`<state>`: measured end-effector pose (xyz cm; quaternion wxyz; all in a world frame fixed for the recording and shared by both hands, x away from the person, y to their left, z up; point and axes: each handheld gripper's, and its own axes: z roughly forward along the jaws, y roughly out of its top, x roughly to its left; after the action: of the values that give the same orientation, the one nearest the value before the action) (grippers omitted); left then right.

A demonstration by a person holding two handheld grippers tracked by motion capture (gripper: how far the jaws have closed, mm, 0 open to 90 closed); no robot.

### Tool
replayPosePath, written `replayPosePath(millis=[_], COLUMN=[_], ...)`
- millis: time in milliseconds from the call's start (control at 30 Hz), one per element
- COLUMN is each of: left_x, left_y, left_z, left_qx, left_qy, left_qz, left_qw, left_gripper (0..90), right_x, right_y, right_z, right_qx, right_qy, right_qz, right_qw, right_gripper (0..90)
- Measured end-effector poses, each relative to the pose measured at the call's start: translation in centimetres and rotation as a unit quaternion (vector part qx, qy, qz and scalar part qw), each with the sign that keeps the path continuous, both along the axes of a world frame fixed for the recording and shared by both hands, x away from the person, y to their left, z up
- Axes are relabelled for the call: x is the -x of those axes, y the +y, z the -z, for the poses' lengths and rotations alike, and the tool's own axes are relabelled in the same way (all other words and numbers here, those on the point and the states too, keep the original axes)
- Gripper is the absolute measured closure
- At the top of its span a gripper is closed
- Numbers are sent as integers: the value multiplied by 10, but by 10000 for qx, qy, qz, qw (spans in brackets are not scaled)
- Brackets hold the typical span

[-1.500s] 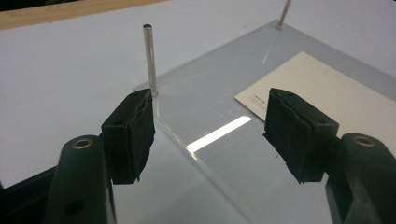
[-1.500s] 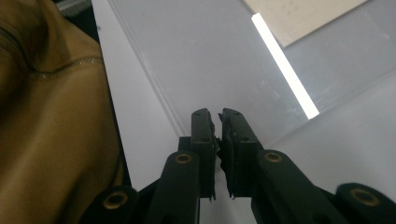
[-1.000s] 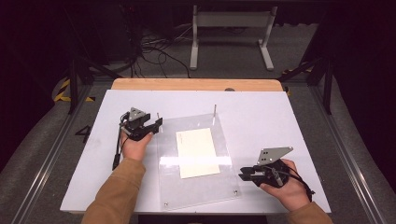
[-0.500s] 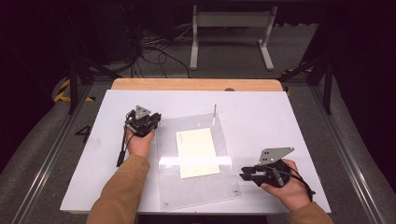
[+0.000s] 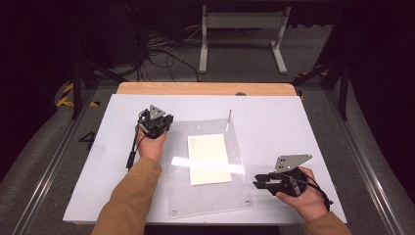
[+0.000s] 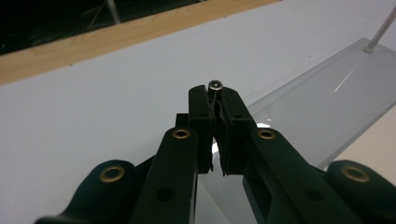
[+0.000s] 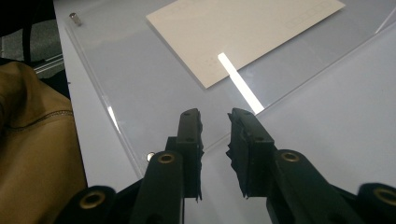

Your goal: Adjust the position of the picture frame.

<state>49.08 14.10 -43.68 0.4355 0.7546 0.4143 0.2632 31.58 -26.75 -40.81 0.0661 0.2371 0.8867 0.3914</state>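
shaft of small silver metal bolt (image 6: 215,86) hidden between black jaws, cream paper sheet (image 7: 243,32) cut off at top edge, its print too faint to read

Overhead and both close tongs views share the clear plate (image 5: 205,196).

Lab or test rig, not a home. White flat worktop (image 5: 274,132) with a pale wooden back edge (image 5: 205,88), set in a dark room on grey carpet. Loose black cables (image 5: 161,51) snake across the floor, a white metal stand (image 5: 242,29) sits behind, yellow-black hazard tape (image 5: 65,93) at left.
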Motion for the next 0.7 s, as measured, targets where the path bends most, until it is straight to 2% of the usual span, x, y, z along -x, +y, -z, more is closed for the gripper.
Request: replayPosePath(millis=[33, 67, 100, 133, 200, 367, 533, 600, 700], left_x=[-1, -3, -3, -3, -7, -12, -14, -14, -11], left_y=[-2, -7, -11, -15, -21, -34, -37, -39, -42], left_z=[-2, -7, -9, -10, -12, -7, 0, 0, 0], left_qx=[36, -81, -137, -82, -182, -164, -120, -137, -131], left_qy=[-42, 16, -21, -76, 9, 64, 222, 170, 235], left_qz=[26, 134, 163, 177, 275, 331, 386, 415, 480], left_qw=[10000, 9999, 9998, 9998, 9995, 9993, 9989, 9989, 9985], left_gripper=[850, 850, 850, 850, 850, 850, 850, 850, 851], right_x=[1, 1, 2, 2, 3, 7, 8, 7, 8], right_y=[0, 1, 1, 1, 1, -1, -4, -3, -1], right_z=[0, -1, -1, -1, -2, -3, -4, -3, -3], right_qx=[-1, -1, -11, -11, -22, -42, -68, -64, -49], right_qy=[-4, -4, -8, -7, -6, -14, -8, 2, 20], right_qz=[-19, -24, -41, -46, -52, -71, -66, -69, -101], right_qw=[10000, 10000, 10000, 10000, 10000, 10000, 10000, 10000, 9999], right_gripper=[730, 730, 729, 729, 727, 725, 725, 724, 723])
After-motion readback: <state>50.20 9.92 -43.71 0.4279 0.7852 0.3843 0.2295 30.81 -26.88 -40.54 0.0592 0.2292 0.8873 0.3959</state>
